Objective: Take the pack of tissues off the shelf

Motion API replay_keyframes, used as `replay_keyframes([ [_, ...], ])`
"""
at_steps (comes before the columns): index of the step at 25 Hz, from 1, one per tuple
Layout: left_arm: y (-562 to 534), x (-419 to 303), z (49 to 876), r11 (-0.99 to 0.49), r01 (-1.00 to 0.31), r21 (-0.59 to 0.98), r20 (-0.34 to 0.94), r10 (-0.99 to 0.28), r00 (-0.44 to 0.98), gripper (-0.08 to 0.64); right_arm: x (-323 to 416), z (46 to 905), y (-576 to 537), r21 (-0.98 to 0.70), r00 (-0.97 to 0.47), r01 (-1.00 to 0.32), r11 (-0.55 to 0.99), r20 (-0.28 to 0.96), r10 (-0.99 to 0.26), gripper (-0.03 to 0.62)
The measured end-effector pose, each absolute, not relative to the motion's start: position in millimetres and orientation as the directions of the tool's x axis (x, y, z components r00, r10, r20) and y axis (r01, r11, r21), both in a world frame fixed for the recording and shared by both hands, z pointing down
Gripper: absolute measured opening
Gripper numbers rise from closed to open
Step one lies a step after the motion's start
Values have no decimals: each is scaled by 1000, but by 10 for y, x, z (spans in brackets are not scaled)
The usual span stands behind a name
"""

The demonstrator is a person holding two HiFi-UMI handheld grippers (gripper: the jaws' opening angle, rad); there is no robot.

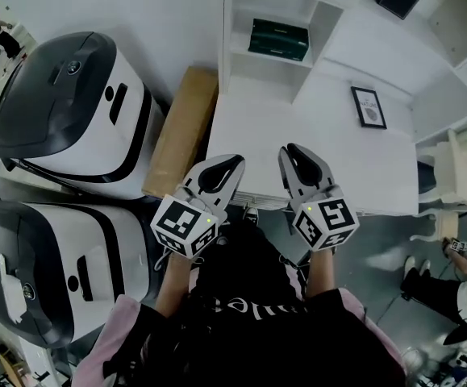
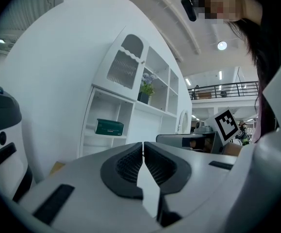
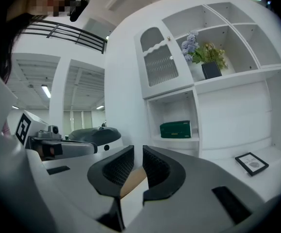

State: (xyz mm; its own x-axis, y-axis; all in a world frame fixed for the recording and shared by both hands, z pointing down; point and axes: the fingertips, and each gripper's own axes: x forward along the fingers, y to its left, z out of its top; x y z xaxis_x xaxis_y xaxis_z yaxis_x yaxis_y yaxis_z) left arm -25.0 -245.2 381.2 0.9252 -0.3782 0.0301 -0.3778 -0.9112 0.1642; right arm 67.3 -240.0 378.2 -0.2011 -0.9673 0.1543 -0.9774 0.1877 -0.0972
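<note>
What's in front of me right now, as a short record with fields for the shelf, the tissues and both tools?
shelf: white, with open compartments
tissue pack: green, lying flat on a board in the left compartment, untouched
left tool: shut, empty, short of the shelf
right tool: shut, empty, beside the left one
desk: white, under the tools' tips
framed picture: lying on the desk, right of the pack
</note>
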Motion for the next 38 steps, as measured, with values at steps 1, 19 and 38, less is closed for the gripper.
replay_keyframes([
  [1, -2521, -196, 3812, -912, -378, 161, 33, -378, 925, 21, 731, 3787, -2474, -98, -201, -977, 187, 154, -967, 66],
  [19, -3788, 787, 3725, -917, -397, 45, 38, -395, 918, 21, 1823, 3898, -3764, -68, -198, -980, 188, 195, -961, 67],
  [38, -5204, 1324, 4010, -881, -473, -19, 191, -468, 863, 130, 2538, 4015, -4710, 19, -161, -985, 170, 222, -962, 186],
])
